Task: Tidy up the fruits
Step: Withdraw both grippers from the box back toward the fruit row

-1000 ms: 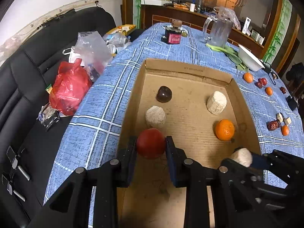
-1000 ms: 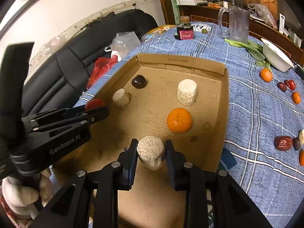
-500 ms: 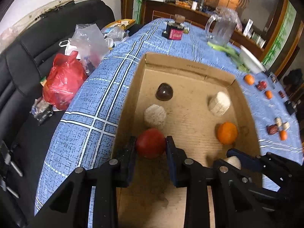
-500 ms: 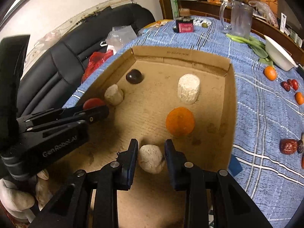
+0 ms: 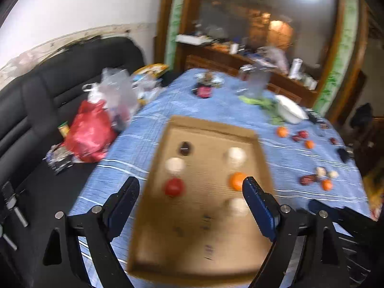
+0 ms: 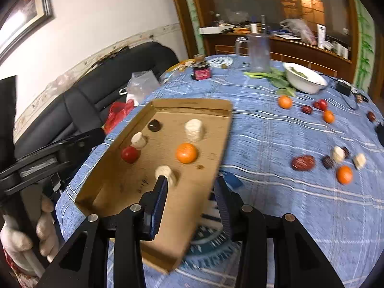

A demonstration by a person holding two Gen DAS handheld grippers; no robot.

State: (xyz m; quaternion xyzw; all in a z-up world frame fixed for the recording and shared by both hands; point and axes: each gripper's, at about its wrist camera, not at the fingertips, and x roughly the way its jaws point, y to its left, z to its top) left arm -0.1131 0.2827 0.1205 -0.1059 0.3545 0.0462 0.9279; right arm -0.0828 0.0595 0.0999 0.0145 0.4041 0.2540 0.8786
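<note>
Jaws of the left gripper are seen spreading wide above the cardboard tray, with nothing gripped between them; the red fruit lies released on the tray floor below, apart from both pads. The right gripper is likewise opening and holds nothing: the pale round piece rests on the tray floor just beyond its left pad, with no pad pressed on it. Six items are laid in two rows in the tray (the left wrist view is blurred): a dark fruit, a pale piece and the red fruit on one side, a pale cylinder, an orange and the released pale piece on the other. More oranges, red dates and pale pieces are scattered on the blue checked tablecloth well right of the tray. A white bowl and a glass pitcher stand farther back.
</note>
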